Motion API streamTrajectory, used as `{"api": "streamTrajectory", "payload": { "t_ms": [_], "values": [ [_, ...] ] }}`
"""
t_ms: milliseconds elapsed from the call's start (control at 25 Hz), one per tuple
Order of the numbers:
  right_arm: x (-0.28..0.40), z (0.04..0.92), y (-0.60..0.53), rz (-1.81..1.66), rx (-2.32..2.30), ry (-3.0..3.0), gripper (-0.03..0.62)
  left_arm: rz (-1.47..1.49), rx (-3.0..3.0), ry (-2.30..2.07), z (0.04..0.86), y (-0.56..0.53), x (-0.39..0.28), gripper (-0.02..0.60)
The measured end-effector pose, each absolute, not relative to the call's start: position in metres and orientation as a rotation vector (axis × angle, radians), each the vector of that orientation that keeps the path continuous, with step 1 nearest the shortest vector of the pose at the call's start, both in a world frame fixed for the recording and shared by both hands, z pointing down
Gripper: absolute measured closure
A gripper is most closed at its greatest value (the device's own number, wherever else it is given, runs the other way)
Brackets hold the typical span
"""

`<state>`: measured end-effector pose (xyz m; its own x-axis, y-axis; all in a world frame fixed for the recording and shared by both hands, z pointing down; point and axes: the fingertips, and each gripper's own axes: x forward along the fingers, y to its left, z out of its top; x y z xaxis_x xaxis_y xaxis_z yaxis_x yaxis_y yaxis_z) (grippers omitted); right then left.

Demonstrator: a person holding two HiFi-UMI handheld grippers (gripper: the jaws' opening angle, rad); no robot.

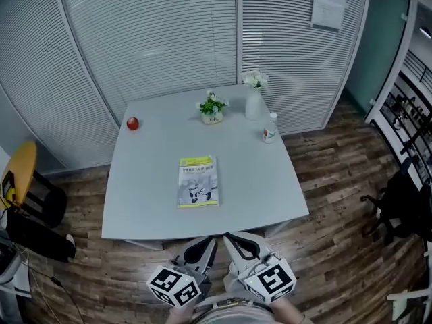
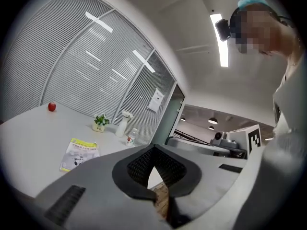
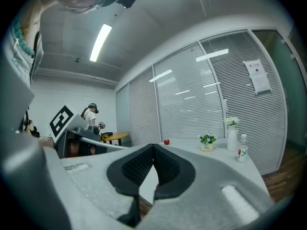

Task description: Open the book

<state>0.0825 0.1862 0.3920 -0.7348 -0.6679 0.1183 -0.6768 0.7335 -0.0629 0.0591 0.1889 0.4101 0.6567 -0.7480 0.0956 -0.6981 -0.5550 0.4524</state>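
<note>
A closed book (image 1: 198,181) with a yellow-green and white cover lies flat in the middle of the light grey table (image 1: 142,208). In the left gripper view the book (image 2: 79,153) lies to the left of the jaws. It does not show in the right gripper view. My left gripper (image 1: 211,239) and right gripper (image 1: 228,236) hang side by side over the floor, short of the table's near edge and apart from the book. Each points towards the table. Both are shut with nothing between the jaws, as the left gripper (image 2: 154,150) and right gripper (image 3: 153,147) show close up.
At the table's far side stand a red apple (image 1: 132,123), a small potted plant (image 1: 212,108), a white vase of flowers (image 1: 254,96) and a small bottle (image 1: 270,128). A yellow round table (image 1: 19,171) stands at the left, dark chairs (image 1: 398,208) at the right. Blinds line the back wall.
</note>
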Motion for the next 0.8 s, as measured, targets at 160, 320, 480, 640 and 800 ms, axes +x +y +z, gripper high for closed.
{"api": "streamTrajectory", "payload": {
  "t_ms": [160,320,480,640,800],
  "values": [
    [0.083,0.392,0.156,0.137,1.055,-2.849,0.591,-0.176,2.392,-1.176,0.41,0.164,0.056,0.583],
    [0.078,0.394,0.132,0.127,1.009,-2.857,0.592,-0.229,2.347,-1.209,0.409,0.146,0.047,0.583],
    [0.071,0.399,0.117,0.132,0.956,-2.86,0.592,-0.225,2.314,-1.268,0.413,0.138,0.038,0.583],
    [0.068,0.402,0.11,0.133,0.93,-2.866,0.592,-0.236,2.292,-1.286,0.421,0.133,0.033,0.583],
    [0.065,0.405,0.108,0.13,0.923,-2.86,0.592,-0.239,2.311,-1.284,0.414,0.127,0.032,0.583]
  ]
}}
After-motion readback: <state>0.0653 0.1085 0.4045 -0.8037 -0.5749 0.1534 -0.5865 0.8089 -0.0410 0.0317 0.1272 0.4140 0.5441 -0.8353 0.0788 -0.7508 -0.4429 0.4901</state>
